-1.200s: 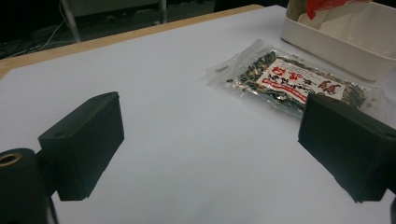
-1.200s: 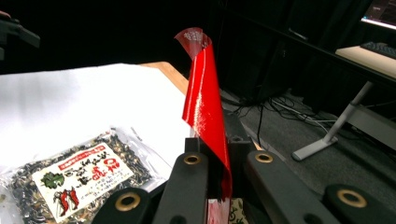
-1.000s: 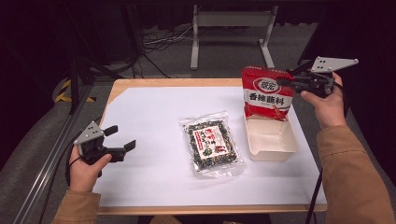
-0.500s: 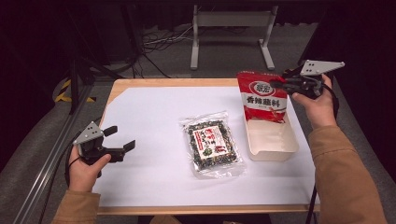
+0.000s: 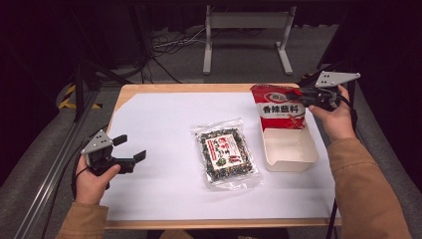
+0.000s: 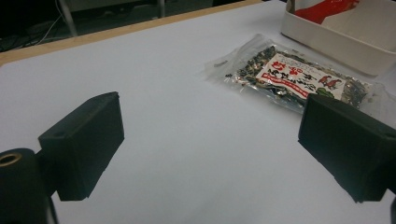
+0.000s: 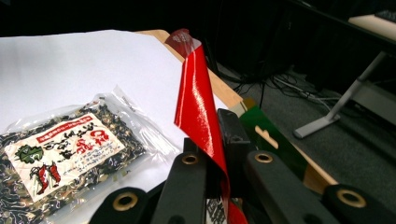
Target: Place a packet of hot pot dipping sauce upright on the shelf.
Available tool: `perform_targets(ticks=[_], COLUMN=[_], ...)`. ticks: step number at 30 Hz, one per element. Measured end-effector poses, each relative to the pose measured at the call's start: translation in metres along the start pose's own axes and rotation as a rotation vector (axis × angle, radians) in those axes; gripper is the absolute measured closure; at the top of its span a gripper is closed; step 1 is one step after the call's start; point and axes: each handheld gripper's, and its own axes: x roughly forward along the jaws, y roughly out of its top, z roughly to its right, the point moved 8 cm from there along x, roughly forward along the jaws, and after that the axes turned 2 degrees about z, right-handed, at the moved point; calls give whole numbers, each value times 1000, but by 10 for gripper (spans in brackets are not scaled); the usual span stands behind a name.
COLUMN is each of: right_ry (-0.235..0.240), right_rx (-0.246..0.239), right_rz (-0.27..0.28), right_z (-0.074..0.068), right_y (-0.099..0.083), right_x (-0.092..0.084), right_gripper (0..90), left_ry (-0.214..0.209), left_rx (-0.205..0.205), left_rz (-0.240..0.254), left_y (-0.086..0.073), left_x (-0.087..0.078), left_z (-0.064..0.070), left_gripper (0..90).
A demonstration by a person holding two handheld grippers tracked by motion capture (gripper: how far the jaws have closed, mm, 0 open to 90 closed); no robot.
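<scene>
Two grippers over white-covered table [image 5: 164, 134]; left gripper [image 5: 130, 148] spread, empty, near left; clear seasoning packet [image 5: 226, 155] flat at centre; right gripper [image 5: 294, 93] pinching red snack bag [image 5: 277, 107], upright in far end of white tray [image 5: 291, 149], right.

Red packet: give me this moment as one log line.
right gripper shut on red packet | packet over white box | left gripper open, idle

red packet [image 5: 278, 107] hides the tray's [image 5: 291, 159] far end (its small print unreadable)
</scene>
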Motion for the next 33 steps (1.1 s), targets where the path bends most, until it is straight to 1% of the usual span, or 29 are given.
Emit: perform_targets(ticks=[3,5,7,9,11,12,14,15,16,19,20,23,24,25,26,28,29,31,32,33], right_ry=[-21,-35,-42,-59,-63,-64,-66,-78,-87,-95,-103,-151,-159,-157,-145,-137,-141,-153,-158,-157], right_rx=[22,50,67,84,105,116,143,165,182,199,213,211,221,224,226,211,202,199,201,203], right_rz=[-23,-23,-24,-50,-64,-62,-47,-39,-32,-22,-17,-63,-69,-77,-106,-151,-174,-213,-224,-239], right_z=[3,6,7,9,10,10,11,12,13,13,12,16,16,16,14,12,11,10,10,10], right_y=[-8,-15,-19,-24,-29,-31,-33,-33,-34,-36,-36,-43,-46,-49,-55,-62,-67,-75,-77,-79], right_x=[0,-2,-2,-3,-2,-2,-2,-2,-3,-3,-3,-3,-3,-4,-4,-3,-3,-3,-3,-3], right_gripper=[883,881,881,882,881,877,829,780,759,669,617,521,519,538,580,618,638,718,730,730], left_ry=[-1,-4,-4,-4,-4,-5,-5,-5,-4,-4,-5,-5,-6,-6,-5,-5,-4,-5,-5,-6], left_rx=[-1,-6,-5,-3,-4,-4,-5,-6,-6,-4,-3,-2,-4,-5,-5,-5,-5,-7,-1,-5], left_rz=[-3,-6,-6,-7,-6,-6,-5,-5,-3,-6,-6,-6,-6,-5,-5,-6,-8,-8,-8,-9], left_y=[0,-1,-2,-2,-2,-2,-1,-2,-2,-2,-2,-2,-2,-2,-2,-2,-2,-2,-2,-2], left_x=[1,1,2,2,3,2,2,2,2,3,3,3,3,3,3,3,3,4,4,4], left_z=[0,1,1,1,1,1,1,1,1,1,1,1,1,1,1,1,0,1,0,1], left_gripper=[75,75,75,75,74,74,75,74,74,74,74,74,74,74,74,74,74,74,74,74])
